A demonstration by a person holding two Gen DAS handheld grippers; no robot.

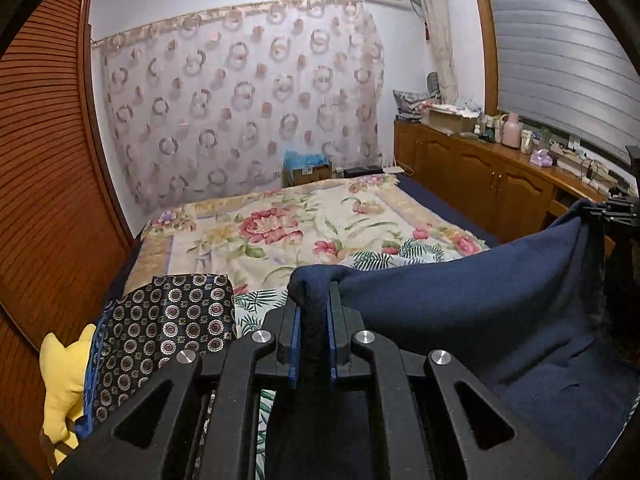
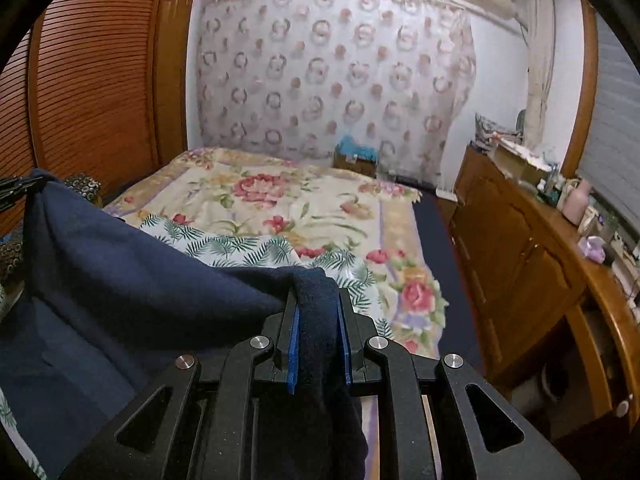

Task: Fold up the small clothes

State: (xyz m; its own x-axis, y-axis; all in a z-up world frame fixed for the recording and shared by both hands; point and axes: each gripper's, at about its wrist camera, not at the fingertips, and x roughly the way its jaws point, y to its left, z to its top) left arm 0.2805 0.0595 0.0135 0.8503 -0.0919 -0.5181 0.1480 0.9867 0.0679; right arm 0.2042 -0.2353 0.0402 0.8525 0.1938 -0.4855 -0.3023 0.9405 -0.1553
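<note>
A navy blue garment (image 1: 480, 304) hangs stretched between my two grippers above the bed. My left gripper (image 1: 315, 304) is shut on one bunched corner of it. My right gripper (image 2: 318, 304) is shut on the other corner, and the cloth (image 2: 140, 264) sags away to the left. The right gripper also shows at the far right of the left wrist view (image 1: 612, 208), and the left gripper at the far left of the right wrist view (image 2: 16, 190).
A floral bedspread (image 1: 280, 224) covers the bed. A fern-print cloth (image 2: 240, 244) lies beneath the garment. A dark patterned garment (image 1: 168, 320) and a yellow cloth (image 1: 64, 380) lie at the left. A louvred wardrobe (image 1: 44, 200) stands left, a wooden cabinet (image 2: 520, 240) right.
</note>
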